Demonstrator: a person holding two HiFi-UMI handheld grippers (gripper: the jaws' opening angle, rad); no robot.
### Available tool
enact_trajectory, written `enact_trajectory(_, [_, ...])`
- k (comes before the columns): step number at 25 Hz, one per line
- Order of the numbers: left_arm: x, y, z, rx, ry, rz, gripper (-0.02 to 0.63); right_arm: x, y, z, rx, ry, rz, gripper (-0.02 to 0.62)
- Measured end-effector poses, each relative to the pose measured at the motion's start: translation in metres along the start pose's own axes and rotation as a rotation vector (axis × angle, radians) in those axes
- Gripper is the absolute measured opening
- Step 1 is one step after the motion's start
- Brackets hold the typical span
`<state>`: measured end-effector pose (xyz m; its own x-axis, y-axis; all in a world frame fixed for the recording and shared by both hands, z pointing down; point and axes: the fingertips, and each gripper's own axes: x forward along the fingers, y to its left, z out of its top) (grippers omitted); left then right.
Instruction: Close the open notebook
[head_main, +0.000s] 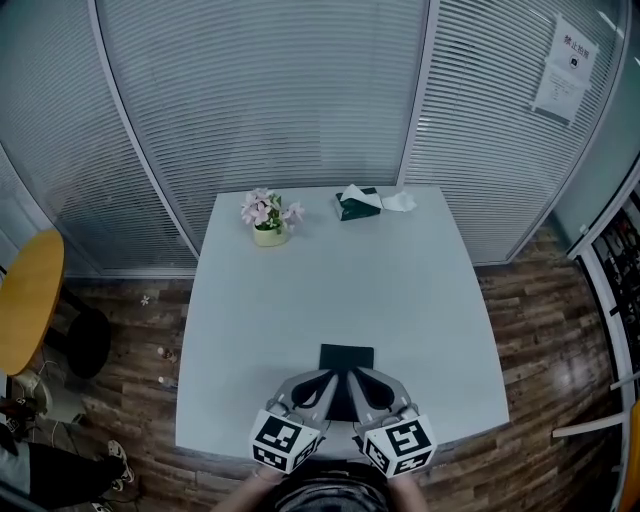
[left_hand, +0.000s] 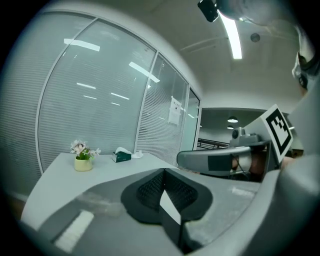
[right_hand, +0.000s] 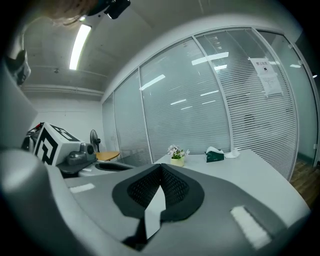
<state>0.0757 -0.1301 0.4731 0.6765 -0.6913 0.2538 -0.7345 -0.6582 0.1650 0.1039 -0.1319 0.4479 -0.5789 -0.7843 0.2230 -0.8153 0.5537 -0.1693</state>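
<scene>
Here, at the near edge of the bench (head_main: 400, 300), the notebook (head_main: 346, 355) lies square in front of me, placed where either hand can reach it without stretching. From the head view it shows only a flat dark face with no pale pages, so I judge it closed. My grippers cover its near end, though, and I cannot be sure of that part.

My left gripper (left_hand: 164, 171) is pinched tight, its dark ribbed pads meeting at the tip with nothing between them. My right gripper (right_hand: 161, 167) is pinched the same way, and it too is empty. I hold the two side by side above the notebook's near end, angled in toward each other. Both point almost level across the bench, not down at the cover. That is why each gripper view takes in the far end of the bench and the slatted glass wall (head_main: 260, 90) instead of the book itself.

A flower pot (head_main: 268, 235) and a green tissue box (head_main: 356, 207) stand at the far edge, well apart from the notebook and clear of any sweep of a cover. With nothing held and the book apparently flat, I read this as hands parked clear of the work, not reaching for it.
</scene>
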Motion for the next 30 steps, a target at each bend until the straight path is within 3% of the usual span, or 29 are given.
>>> enact_trajectory(10, [-0.020,0.006,0.054,0.071,-0.111,0.061,0.003,-0.003,0.015,0.036,-0.046,-0.074,0.045,0.002])
enact_trajectory(23, [-0.025,0.003,0.067,0.129,-0.119,0.074,0.003,-0.006,0.017,0.049,-0.082,-0.088,0.047,0.002])
enact_trajectory(30, [-0.026,-0.007,0.067,0.068,-0.116,0.070,0.003,-0.009,0.020,0.046,-0.085,-0.073,0.049,0.002])
